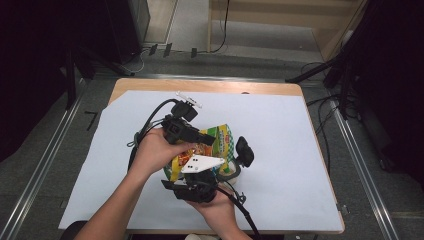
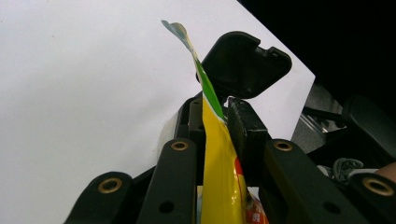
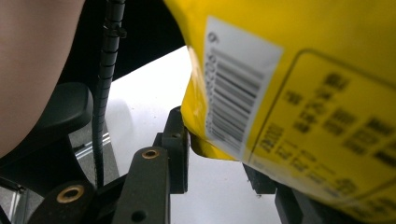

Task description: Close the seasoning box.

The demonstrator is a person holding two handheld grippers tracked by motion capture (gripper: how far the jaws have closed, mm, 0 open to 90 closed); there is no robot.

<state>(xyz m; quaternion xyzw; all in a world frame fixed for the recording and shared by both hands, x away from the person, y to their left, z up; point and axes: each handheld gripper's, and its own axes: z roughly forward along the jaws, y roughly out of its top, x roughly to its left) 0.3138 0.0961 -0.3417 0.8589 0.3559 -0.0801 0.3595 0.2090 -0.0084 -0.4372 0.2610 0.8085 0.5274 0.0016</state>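
Your left claw [image 2: 215,122] pinches the yellow snack bag [image 1: 220,140] by its green top edge, your right claw [image 3: 219,154] clamps its barcode [image 3: 233,88] end; printed text too blurred to read.

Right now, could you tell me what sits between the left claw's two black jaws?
The thin sealed edge of the yellow-and-green plastic snack bag is pinched there, seen in the left gripper view.
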